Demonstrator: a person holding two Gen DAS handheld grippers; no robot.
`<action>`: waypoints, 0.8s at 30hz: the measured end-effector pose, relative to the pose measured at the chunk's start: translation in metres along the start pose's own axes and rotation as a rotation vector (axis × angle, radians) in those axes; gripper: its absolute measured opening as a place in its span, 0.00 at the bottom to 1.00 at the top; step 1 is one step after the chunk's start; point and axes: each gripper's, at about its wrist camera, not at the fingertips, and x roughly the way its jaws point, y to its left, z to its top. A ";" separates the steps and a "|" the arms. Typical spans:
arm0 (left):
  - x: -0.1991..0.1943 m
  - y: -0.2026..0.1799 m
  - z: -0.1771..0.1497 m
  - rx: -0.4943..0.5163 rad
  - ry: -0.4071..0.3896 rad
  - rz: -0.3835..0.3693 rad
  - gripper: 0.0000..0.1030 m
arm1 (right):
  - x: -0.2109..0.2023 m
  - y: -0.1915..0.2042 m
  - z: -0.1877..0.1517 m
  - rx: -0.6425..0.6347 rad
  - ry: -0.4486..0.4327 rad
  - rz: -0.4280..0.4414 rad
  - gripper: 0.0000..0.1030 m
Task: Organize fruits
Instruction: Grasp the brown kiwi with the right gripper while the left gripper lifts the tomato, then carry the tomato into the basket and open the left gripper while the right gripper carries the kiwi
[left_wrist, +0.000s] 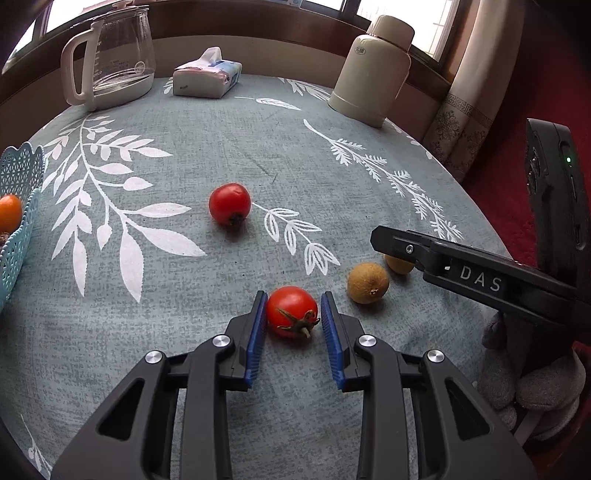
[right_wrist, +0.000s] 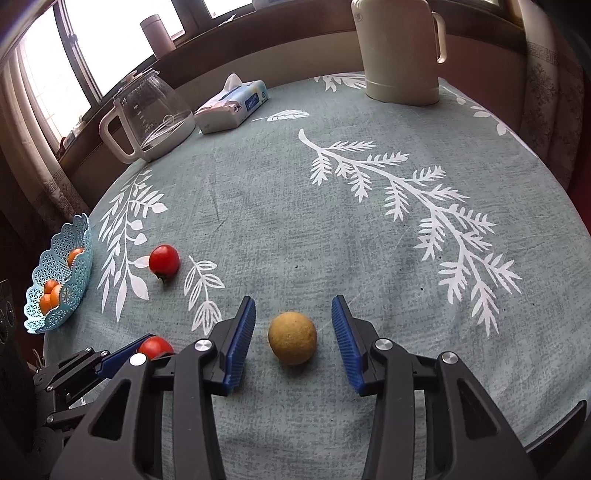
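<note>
My left gripper (left_wrist: 293, 300) stands open on the tablecloth, its blue pads on either side of a red tomato (left_wrist: 293, 312) whose stem faces me. A second tomato (left_wrist: 229, 204) lies farther out. A brown-yellow round fruit (left_wrist: 368, 282) sits to the right, and another (left_wrist: 399, 263) is half hidden under a finger (left_wrist: 406, 246) of my right gripper. In the right wrist view, my right gripper (right_wrist: 293, 301) is open around a yellow-brown fruit (right_wrist: 292, 338), with gaps on both sides. The blue lace basket (right_wrist: 79, 236) at the left holds oranges (right_wrist: 50, 295).
At the back stand a glass kettle (left_wrist: 114, 55), a tissue pack (left_wrist: 207, 79) and a cream thermos (left_wrist: 373, 70). The round table's edge curves down the right side near a curtain (left_wrist: 465, 122). A gloved hand (left_wrist: 535, 387) holds the right gripper.
</note>
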 end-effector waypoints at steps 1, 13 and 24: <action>-0.001 0.000 0.000 0.000 -0.003 0.002 0.29 | 0.000 0.000 0.000 -0.003 0.001 -0.002 0.42; -0.025 -0.003 -0.004 0.015 -0.105 0.053 0.26 | 0.001 0.013 -0.007 -0.097 -0.004 -0.093 0.34; -0.054 0.017 -0.002 -0.016 -0.176 0.116 0.26 | -0.017 0.006 -0.009 -0.065 -0.052 -0.091 0.25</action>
